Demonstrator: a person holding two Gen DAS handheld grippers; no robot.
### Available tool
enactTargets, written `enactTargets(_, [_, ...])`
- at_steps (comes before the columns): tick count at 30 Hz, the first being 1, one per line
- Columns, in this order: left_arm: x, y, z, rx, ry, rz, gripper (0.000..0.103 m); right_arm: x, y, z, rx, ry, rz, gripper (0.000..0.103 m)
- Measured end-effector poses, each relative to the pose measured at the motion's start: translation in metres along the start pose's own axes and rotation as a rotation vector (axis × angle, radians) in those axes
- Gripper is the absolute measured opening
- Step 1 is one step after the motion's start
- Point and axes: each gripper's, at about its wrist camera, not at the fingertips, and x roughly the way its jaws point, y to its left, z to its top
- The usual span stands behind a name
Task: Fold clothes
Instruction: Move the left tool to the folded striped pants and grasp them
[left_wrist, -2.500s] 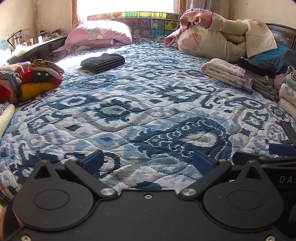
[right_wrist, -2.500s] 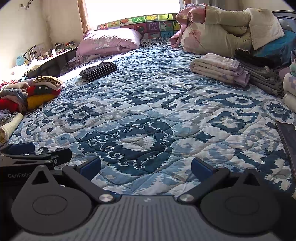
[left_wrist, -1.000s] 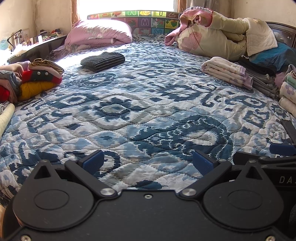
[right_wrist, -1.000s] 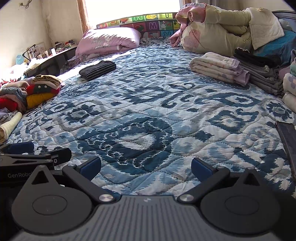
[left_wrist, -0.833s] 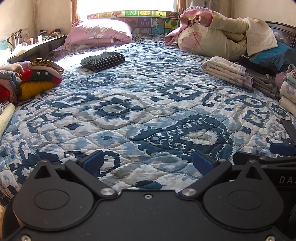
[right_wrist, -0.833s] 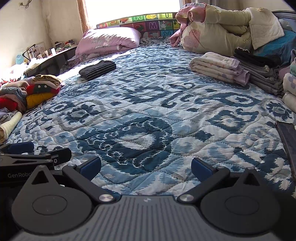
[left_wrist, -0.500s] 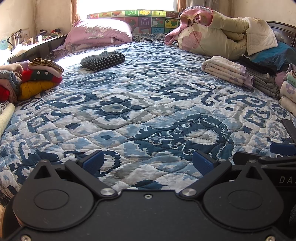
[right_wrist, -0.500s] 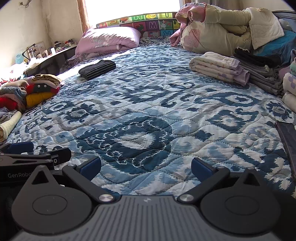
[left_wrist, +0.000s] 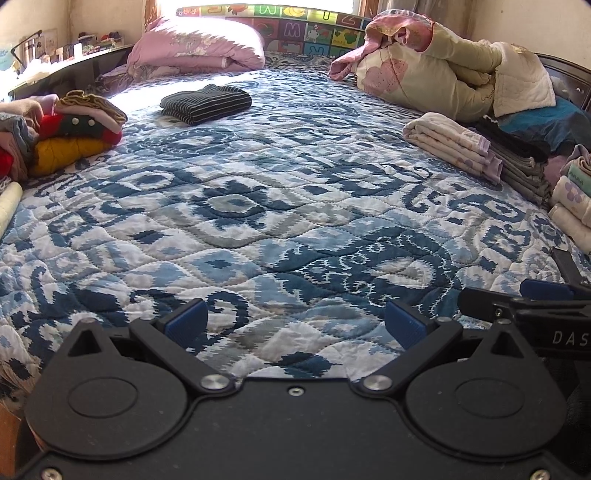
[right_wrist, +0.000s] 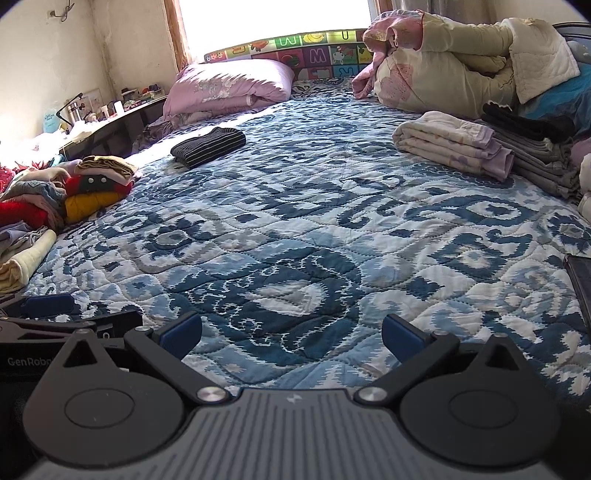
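Blue quilted bedspread (left_wrist: 295, 206) lies bare before me; nothing has shifted lately. Left gripper (left_wrist: 295, 325) and right gripper (right_wrist: 291, 332) both hover released, empty. Unfolded clothes pile (right_wrist: 55, 195) waits far left, so I judge fetching comes next.

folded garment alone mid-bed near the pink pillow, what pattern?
Folded garment: dark with thin pale stripes. Clearest in the left wrist view.

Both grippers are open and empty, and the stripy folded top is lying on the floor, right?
Not quite. Both grippers, left and right, are open and empty, but the stripy top lies on the bed, as the right wrist view shows.
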Motion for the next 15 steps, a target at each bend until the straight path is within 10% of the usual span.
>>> enactTargets(6, [0.011,0.029,0.014,-0.120,-0.091,-0.012,0.103,0.035,-0.010,0.005,0.030,0.056,-0.015,0.103])
enactTargets(15, [0.061,0.055,0.054,-0.094,-0.011,-0.062,0.102,0.087,-0.030,0.034,0.034,0.053,-0.048,0.103])
